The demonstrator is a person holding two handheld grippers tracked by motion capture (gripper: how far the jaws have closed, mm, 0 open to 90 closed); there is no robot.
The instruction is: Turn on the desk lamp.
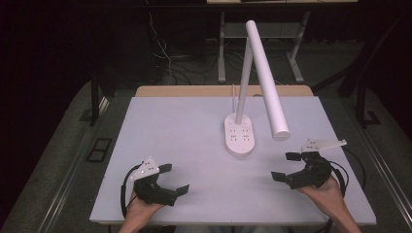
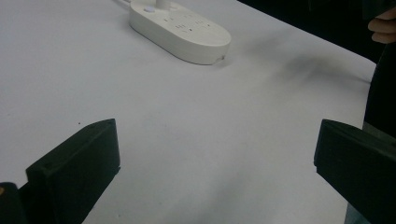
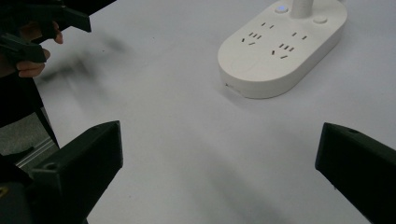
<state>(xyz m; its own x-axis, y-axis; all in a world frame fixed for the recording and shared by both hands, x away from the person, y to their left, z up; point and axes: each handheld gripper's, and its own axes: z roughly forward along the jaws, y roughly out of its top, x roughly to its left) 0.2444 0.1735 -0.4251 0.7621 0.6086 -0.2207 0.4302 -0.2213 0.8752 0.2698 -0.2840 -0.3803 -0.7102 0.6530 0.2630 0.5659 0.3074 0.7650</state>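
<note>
White desk lamp (image 1: pixel 252 73) stands on the table (image 1: pixel 184 136), at 1 o'clock from table centre. Oval base (image 1: pixel 240 136) lies flat, socket slots on top. Stem rises upright from the base's far end; tubular head (image 1: pixel 266 73) slopes down toward 5 o'clock

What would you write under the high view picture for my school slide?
A white desk lamp stands on a table between the open left gripper and open right gripper, each held by a hand.

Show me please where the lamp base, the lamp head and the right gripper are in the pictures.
lamp base (image 1: pixel 240 138): high view, on its oval top with the sockets.
lamp head (image 1: pixel 267 77): high view, on the middle of the white bar.
right gripper (image 1: pixel 286 166): high view, midway between its open jaws.
</note>
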